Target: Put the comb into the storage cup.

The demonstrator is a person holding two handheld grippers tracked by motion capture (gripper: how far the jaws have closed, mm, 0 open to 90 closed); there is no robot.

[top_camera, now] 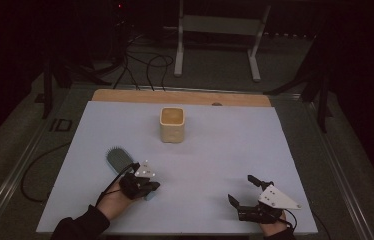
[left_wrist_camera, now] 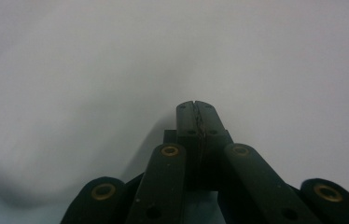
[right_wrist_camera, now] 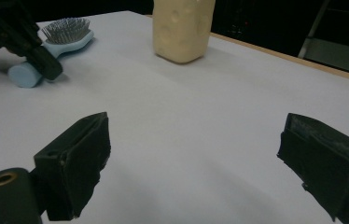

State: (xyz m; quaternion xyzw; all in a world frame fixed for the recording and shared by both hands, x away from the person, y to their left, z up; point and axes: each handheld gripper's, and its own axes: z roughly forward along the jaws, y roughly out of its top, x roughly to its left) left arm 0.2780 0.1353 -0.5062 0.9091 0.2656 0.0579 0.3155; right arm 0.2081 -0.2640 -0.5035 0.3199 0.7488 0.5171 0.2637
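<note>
A light blue hairbrush (top_camera: 118, 158) lies bristles-up at the front left of the white sheet (top_camera: 215, 150), its handle pointing toward the person. My left gripper (top_camera: 155, 186) is shut with its jaws resting across the brush handle (right_wrist_camera: 23, 74). In the left gripper view its jaws (left_wrist_camera: 195, 105) meet with nothing between them, over bare sheet. My right gripper (top_camera: 242, 190) stands open at the front right, and nothing lies between its jaws (right_wrist_camera: 196, 133). A beige square container (top_camera: 172, 125) stands upright mid-table, open at the top, and it rises behind the brush (right_wrist_camera: 67, 30) in the right gripper view (right_wrist_camera: 182, 28).
A wooden strip (top_camera: 180, 96) borders the sheet's far edge. Beyond the table, a white metal stand (top_camera: 220, 25) and black cables (top_camera: 145, 65) are on the floor. Metal rails run along both table sides. The sheet between the two grippers is bare.
</note>
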